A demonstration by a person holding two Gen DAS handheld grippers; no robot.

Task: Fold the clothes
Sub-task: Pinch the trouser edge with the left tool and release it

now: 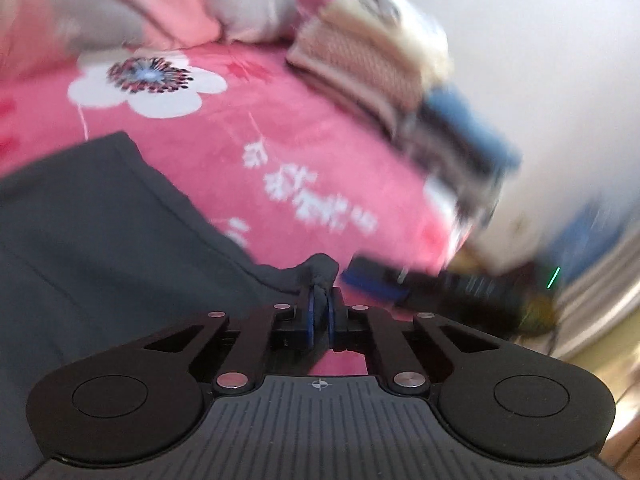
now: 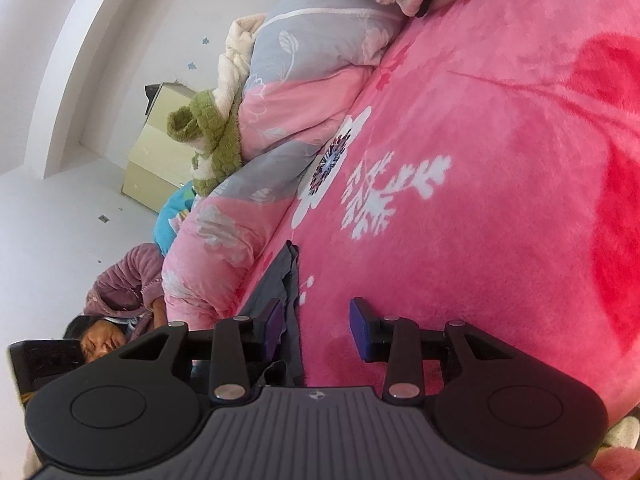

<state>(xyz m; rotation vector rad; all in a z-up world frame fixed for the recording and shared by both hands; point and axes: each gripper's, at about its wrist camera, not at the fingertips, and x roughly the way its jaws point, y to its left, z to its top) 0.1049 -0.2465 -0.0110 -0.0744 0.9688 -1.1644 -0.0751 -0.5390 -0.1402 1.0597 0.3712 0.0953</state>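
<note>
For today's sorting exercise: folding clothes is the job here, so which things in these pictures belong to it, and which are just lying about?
Belongs to the job:
- dark garment, its corner pinched in the shut left gripper
- right gripper, open, with the garment's edge beside one finger
- stack of folded clothes

Just lying about:
- pink blanket
- quilt
- green soft toy
- cabinet

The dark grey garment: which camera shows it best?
The left wrist view: the dark grey garment spreads over the pink blanket, a corner pinched in the left hand-held gripper. The right wrist view shows only a narrow crumpled strip.
</note>
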